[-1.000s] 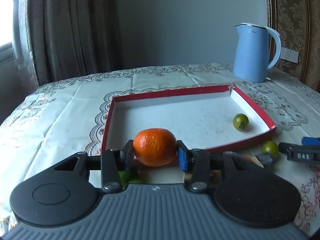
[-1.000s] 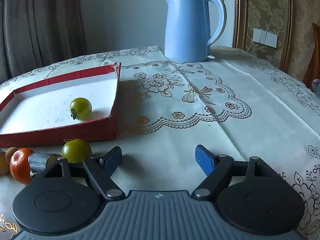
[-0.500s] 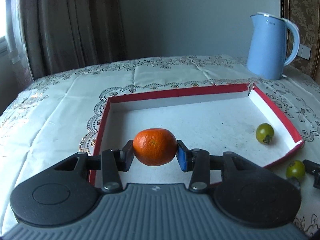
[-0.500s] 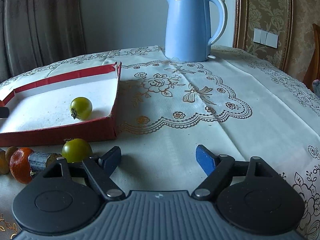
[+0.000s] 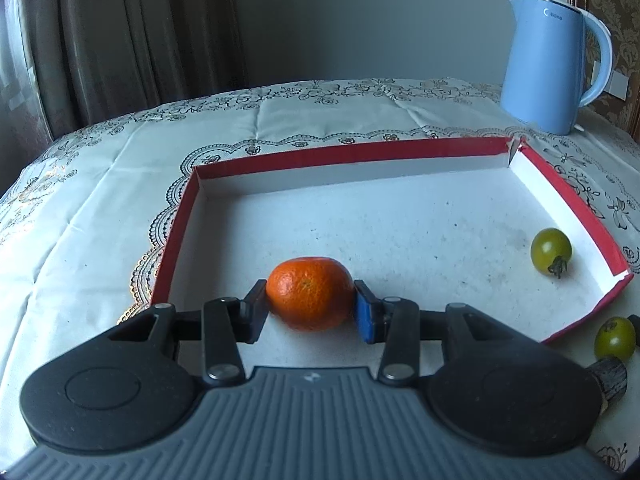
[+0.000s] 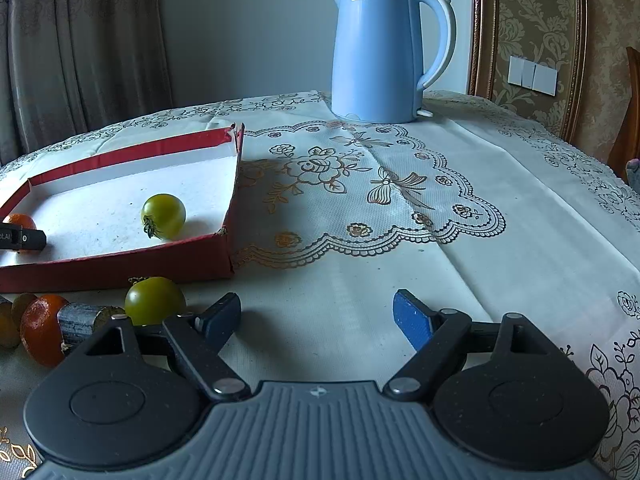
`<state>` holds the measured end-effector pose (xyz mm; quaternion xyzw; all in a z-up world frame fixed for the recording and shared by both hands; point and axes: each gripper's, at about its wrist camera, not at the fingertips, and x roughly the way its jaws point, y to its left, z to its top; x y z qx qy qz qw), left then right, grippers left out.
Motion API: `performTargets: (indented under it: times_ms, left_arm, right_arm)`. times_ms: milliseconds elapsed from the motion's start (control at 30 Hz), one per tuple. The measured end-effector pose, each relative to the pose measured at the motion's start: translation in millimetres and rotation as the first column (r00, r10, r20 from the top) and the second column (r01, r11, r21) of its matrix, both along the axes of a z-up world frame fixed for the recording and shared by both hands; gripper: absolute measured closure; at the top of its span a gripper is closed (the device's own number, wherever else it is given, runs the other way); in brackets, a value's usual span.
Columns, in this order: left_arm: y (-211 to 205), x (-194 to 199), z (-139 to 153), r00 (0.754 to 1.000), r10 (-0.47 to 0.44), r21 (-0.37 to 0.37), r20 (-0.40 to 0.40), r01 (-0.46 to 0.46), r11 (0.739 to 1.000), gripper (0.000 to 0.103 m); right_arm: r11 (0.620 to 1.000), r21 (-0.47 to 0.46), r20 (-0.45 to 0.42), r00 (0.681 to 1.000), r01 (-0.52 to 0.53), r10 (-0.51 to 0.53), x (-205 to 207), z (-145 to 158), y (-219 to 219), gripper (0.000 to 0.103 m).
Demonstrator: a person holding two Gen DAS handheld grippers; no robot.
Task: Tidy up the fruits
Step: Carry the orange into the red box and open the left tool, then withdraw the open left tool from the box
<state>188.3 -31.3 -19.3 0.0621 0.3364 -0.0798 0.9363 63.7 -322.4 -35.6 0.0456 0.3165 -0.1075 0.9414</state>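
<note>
So the left gripper [image 5: 310,303] is clamped on a tangerine [image 5: 310,293], one pad pressed against each side of it. It's holding the fruit over the white floor of the red-edged tray [image 5: 352,151], down near the front left part. Can't really tell if the tangerine is touching the tray floor or hanging just above it, the view is too flat for that.

In the same tray, way over by the right wall, there's a green tomato [image 5: 551,250] sitting on its own with the stem end facing the camera. Well apart from the tangerine.

The right gripper [image 6: 318,317] has its jaws spread wide with nothing between them, just bare tablecloth [image 6: 500,220] under the gap. It sits low over the table, off to the right of the tray's front corner.

Just left of the right gripper's left finger is a second green tomato [image 6: 154,300], outside the tray, right up near the front wall. Touching or almost touching that one is a short grey cylinder thing [image 6: 82,319], can't make out what it is. Next to that a second tangerine [image 6: 42,330], and a couple of small brownish-yellow fruits [image 6: 12,322] at the very edge of the right wrist view, half cut off.

Further back on the table there's a light blue electric kettle [image 6: 380,52], standing upright past the tray's far right corner. Curtains [image 5: 120,40] hang behind the table on the left.
</note>
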Motion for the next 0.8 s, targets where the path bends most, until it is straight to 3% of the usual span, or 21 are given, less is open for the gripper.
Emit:
performTargets:
  times_ms: [233, 300, 500, 567, 633, 700, 800]
  left_arm:
    - [-3, -1, 0, 1.0, 0.0, 0.017, 0.008, 0.0, 1.0, 0.06]
    - [-3, -2, 0, 1.0, 0.001, 0.018, 0.014, -0.001, 1.0, 0.043]
    - [-2, -20, 10, 0.996, 0.011, 0.065, 0.087, -0.017, 0.998, 0.03]
    - [1, -32, 18, 0.992, 0.02, 0.073, 0.122, -0.029, 0.997, 0.03]
    - [6, -48, 26, 0.986, 0.031, 0.067, 0.164, -0.043, 0.997, 0.028]
    - [12, -67, 34, 0.978, 0.038, 0.048, 0.204, -0.049, 0.998, 0.018]
    - [21, -97, 39, 0.971, 0.028, 0.026, 0.237, -0.035, 0.999, 0.016]
  right_arm:
    - [1.0, 0.0, 0.0, 1.0, 0.0, 0.0, 0, 0, 0, 0.019]
    - [1.0, 0.0, 0.0, 1.0, 0.0, 0.0, 0, 0, 0, 0.019]
    - [1.0, 0.0, 0.0, 1.0, 0.0, 0.0, 0, 0, 0, 0.019]
    - [1.0, 0.0, 0.0, 1.0, 0.0, 0.0, 0, -1, 0, 0.019]
    - [1.0, 0.0, 0.0, 1.0, -0.001, 0.001, 0, 0, 0, 0.019]
    - [1.0, 0.0, 0.001, 1.0, -0.001, 0.001, 0, 0, 0, 0.019]
    - [1.0, -0.001, 0.0, 1.0, -0.001, 0.001, 0, -1, 0, 0.019]
